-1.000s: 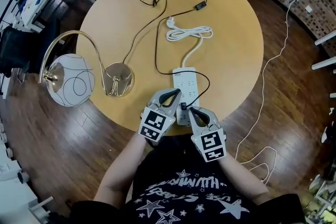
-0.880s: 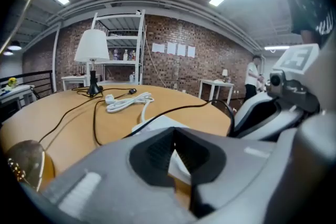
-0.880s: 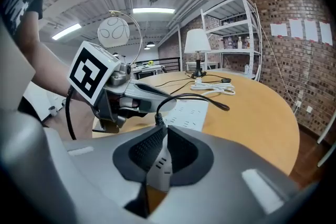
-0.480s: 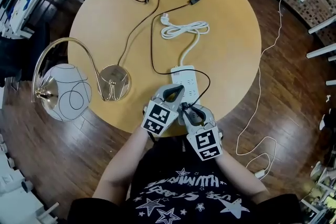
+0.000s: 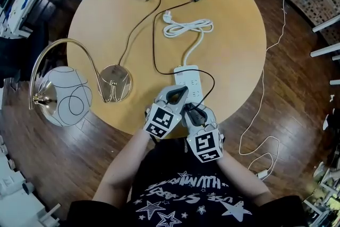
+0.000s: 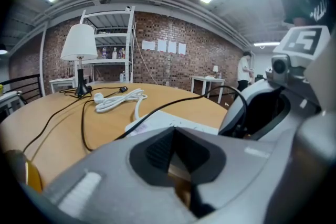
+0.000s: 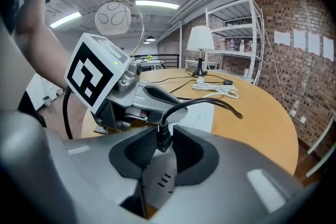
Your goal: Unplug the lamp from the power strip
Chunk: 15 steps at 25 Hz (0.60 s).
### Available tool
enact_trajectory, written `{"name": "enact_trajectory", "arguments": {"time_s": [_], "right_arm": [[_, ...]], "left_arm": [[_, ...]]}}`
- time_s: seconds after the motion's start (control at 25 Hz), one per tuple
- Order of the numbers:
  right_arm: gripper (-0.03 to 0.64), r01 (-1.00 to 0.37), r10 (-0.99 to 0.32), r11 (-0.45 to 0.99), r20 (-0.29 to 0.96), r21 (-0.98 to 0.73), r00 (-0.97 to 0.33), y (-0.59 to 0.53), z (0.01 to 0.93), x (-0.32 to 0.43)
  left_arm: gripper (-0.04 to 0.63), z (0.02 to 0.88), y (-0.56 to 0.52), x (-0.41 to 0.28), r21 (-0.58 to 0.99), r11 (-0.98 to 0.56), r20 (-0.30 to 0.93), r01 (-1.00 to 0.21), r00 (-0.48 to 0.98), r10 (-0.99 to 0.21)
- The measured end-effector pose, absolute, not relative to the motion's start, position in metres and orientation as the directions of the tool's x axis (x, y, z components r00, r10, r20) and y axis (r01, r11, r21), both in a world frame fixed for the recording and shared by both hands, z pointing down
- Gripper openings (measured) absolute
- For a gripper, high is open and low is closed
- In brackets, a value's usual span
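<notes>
Now R tongs (image 5: 191,110) just narrowing, yet gaping round lamp plug (image 7: 163,136) at pwr strip (image 5: 187,76); L tongs (image 5: 181,92) shut

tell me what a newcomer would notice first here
First the two claws with marker cubes, left claw and right claw, huddled over the white power strip at the near edge of the round table; a black plug stands between the right claw's jaws, which have just been closing. Then the gold arc lamp, its globe shade hanging beyond the table's left edge.
</notes>
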State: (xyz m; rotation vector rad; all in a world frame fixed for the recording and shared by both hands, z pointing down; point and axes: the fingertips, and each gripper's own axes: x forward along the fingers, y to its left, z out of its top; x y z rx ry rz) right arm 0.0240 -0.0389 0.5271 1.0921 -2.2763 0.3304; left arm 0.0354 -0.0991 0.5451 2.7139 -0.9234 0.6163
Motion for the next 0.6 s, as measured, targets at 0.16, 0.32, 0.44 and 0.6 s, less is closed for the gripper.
{"name": "enact_trajectory", "arguments": {"time_s": [0.16, 0.32, 0.44, 0.6], "right_arm": [[0.077, -0.758, -0.605, 0.652, 0.611, 0.012, -0.510, -0.0390, 0.5290, 0.0214], [0.076, -0.760, -0.565, 0.639, 0.599, -0.116, -0.567, -0.0398, 0.5313, 0.0188], [0.074, -0.759, -0.581, 0.645, 0.590, -0.085, -0.560, -0.0390, 0.5301, 0.0182], [0.071, -0.745, -0.607, 0.667, 0.576, -0.006, -0.548, -0.0380, 0.5265, 0.0204]], "left_arm": [[0.003, 0.5453, -0.0989, 0.0355, 0.050, -0.784, 0.447, -0.619, 0.716, -0.536], [0.003, 0.5460, -0.0990, 0.0359, 0.040, -0.785, 0.446, -0.619, 0.713, -0.540], [0.003, 0.5467, -0.0988, 0.0352, 0.042, -0.784, 0.452, -0.619, 0.712, -0.538], [0.003, 0.5449, -0.0989, 0.0367, 0.041, -0.787, 0.446, -0.616, 0.716, -0.538]]}}
